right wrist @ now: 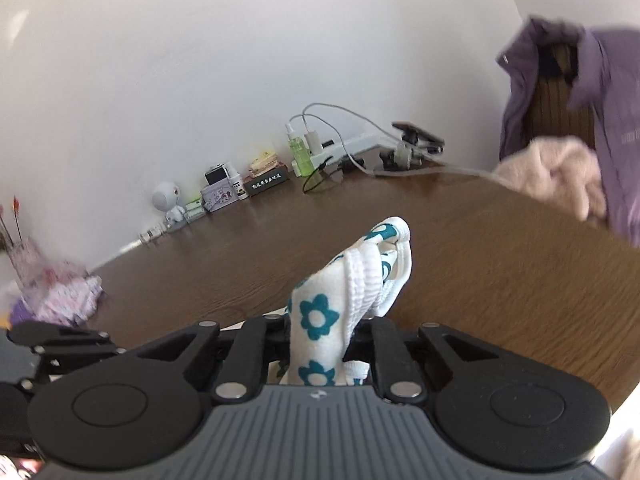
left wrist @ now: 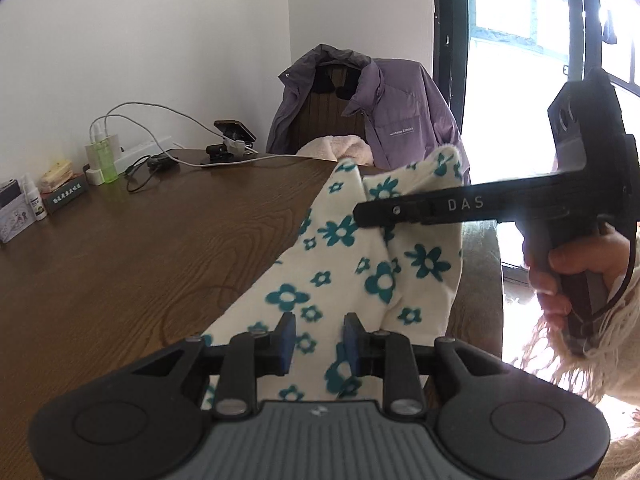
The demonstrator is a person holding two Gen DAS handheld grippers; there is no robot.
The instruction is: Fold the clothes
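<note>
A cream fleece garment w/ teal flowers is held up off the brown wood-grain table, part draped over the table's right edge, part lifted. The right gripper is clamped tight on a bunched, ribbed hem or cuff of the cloth, which sprouts up from between the jaws in the right wrist view; in the left wrist view the same gripper is seen side-on, its fingers reaching into the raised fabric, gripped by the person's hand in a fringed cream sleeve. The left gripper is partly open, its blue pads standing apart w/ cloth seen in the gap; whether the pads actually press the cloth can't be told, so no firm hold is claimed. The high pinch is judged to let the garment hang & pull flat under its own weight (handy for finding an edge before a fold). Which fold stage this is can't be settled. Nearby, not in play: a purple jacket over a chair back, a pink fluffy towel approx. at the far edge, chargers & bottles by the wall
</note>
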